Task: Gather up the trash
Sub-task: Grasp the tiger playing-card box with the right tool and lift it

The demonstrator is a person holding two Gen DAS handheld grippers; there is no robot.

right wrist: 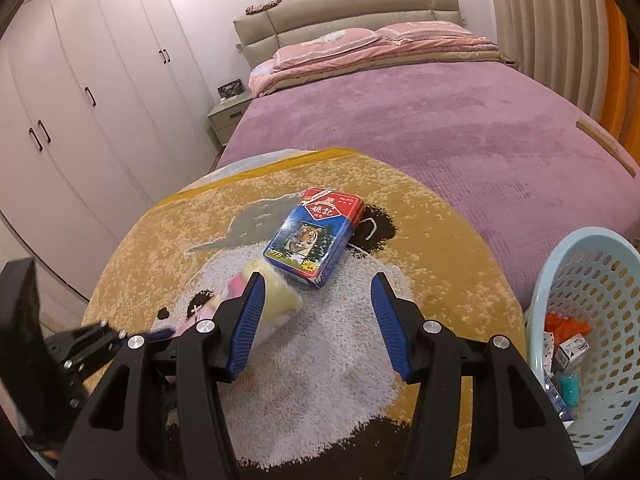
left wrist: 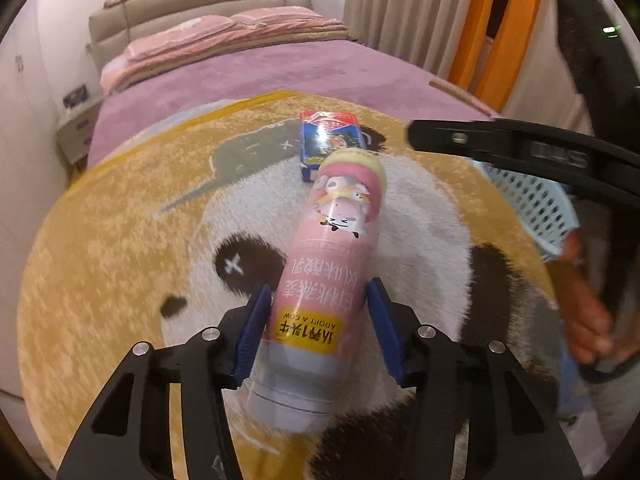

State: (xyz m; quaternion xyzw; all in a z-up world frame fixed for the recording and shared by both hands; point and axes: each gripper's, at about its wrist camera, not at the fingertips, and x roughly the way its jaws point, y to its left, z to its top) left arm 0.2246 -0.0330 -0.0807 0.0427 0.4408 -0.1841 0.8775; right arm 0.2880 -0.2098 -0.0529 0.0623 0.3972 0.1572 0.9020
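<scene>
The left gripper (left wrist: 318,306) pinches a pink bottle (left wrist: 320,284) above the panda rug (right wrist: 320,360), its far end just short of a blue box (right wrist: 314,236) lying on the rug. The right gripper (right wrist: 318,320) hangs spread and empty, with a blue basket (right wrist: 592,280) of scraps to its right. The rug lies on a purple bed (right wrist: 440,132), beside white wardrobes (right wrist: 80,100) and curtains (left wrist: 400,4).
</scene>
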